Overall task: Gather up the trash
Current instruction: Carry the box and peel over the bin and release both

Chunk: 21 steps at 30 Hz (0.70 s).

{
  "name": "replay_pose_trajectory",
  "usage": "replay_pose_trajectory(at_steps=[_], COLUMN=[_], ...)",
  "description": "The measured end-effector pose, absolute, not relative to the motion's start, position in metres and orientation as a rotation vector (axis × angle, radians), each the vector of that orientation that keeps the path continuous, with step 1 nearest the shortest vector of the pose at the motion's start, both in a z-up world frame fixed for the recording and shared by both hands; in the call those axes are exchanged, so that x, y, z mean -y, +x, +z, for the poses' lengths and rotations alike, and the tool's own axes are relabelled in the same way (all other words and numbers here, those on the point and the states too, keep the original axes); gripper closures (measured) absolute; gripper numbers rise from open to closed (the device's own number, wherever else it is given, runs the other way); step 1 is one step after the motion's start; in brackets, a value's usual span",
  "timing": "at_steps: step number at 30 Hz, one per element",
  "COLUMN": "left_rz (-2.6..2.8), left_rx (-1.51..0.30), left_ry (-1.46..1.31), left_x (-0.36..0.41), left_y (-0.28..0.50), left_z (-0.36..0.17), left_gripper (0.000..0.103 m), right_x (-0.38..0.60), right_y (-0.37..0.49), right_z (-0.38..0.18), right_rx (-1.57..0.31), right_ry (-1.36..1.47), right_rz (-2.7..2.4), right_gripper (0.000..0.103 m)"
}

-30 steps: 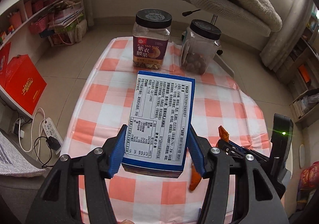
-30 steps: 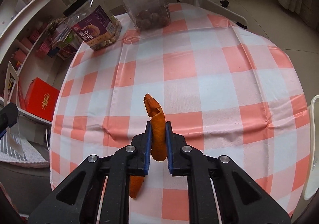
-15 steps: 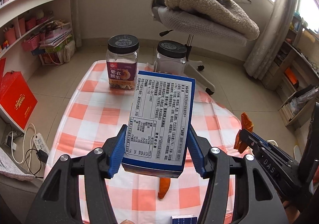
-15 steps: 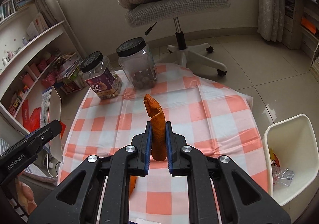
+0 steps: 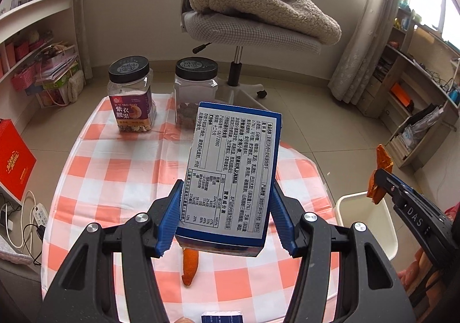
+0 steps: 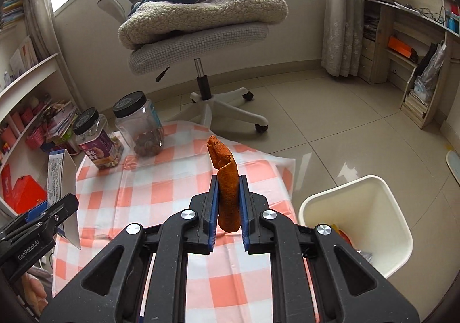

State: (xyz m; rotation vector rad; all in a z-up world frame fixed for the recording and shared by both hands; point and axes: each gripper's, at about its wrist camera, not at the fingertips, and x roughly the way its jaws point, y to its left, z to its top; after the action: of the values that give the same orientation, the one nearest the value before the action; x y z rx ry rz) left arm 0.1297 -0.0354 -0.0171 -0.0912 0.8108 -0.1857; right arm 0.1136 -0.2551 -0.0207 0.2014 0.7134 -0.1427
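My left gripper (image 5: 225,219) is shut on a blue and white food box (image 5: 233,176) and holds it high above the checkered table (image 5: 115,179). My right gripper (image 6: 227,205) is shut on a curled orange peel (image 6: 225,179), also held above the table; it also shows in the left wrist view (image 5: 379,176). A second piece of orange peel (image 5: 190,267) lies on the cloth under the box. A white trash bin (image 6: 371,208) stands on the floor right of the table, with some trash inside.
Two black-lidded jars (image 5: 130,96) (image 5: 195,90) stand at the table's far edge. A small blue box (image 5: 221,317) lies at the near edge. An office chair (image 6: 201,35) with a blanket and plush monkey stands behind. Shelves line both sides.
Both grippers have risen well above the table with their loads. The right gripper has moved right, and the bin has come into view beside it.
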Motion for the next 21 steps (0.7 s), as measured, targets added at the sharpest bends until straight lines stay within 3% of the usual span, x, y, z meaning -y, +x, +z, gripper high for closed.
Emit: replay_pose_trajectory(at_steps=[7,10,11,13,18,21], left_rz=[-0.229,-0.249,-0.256,-0.274,-0.321,-0.364], left_rx=[-0.818,-0.822,-0.823,-0.824,-0.818,-0.827], left_ry=[-0.057,-0.04,-0.036,-0.027,0.0,-0.008], left_x=[0.068,0.084,0.089,0.101,0.134,0.157], left_y=[0.127,0.127,0.127,0.126,0.124,0.124], left_z=[-0.024,-0.027,-0.028,-0.03,-0.031,-0.03], left_gripper=[0.046,0.046,0.046,0.046,0.046,0.046], right_x=[0.318,0.346,0.354,0.371,0.401,0.413], right_y=[0.096,0.086,0.082,0.074,0.057,0.049], right_z=[-0.011,-0.008,-0.007,-0.003,0.008,0.013], right_rx=[-0.681,-0.667,-0.659,-0.64,-0.586,-0.557], right_ry=[0.234,0.267,0.276,0.298,0.335,0.337], right_rz=[-0.317,-0.395,-0.418,-0.459,-0.522,-0.552], right_gripper=[0.089,0.083,0.079,0.057,0.032,0.024])
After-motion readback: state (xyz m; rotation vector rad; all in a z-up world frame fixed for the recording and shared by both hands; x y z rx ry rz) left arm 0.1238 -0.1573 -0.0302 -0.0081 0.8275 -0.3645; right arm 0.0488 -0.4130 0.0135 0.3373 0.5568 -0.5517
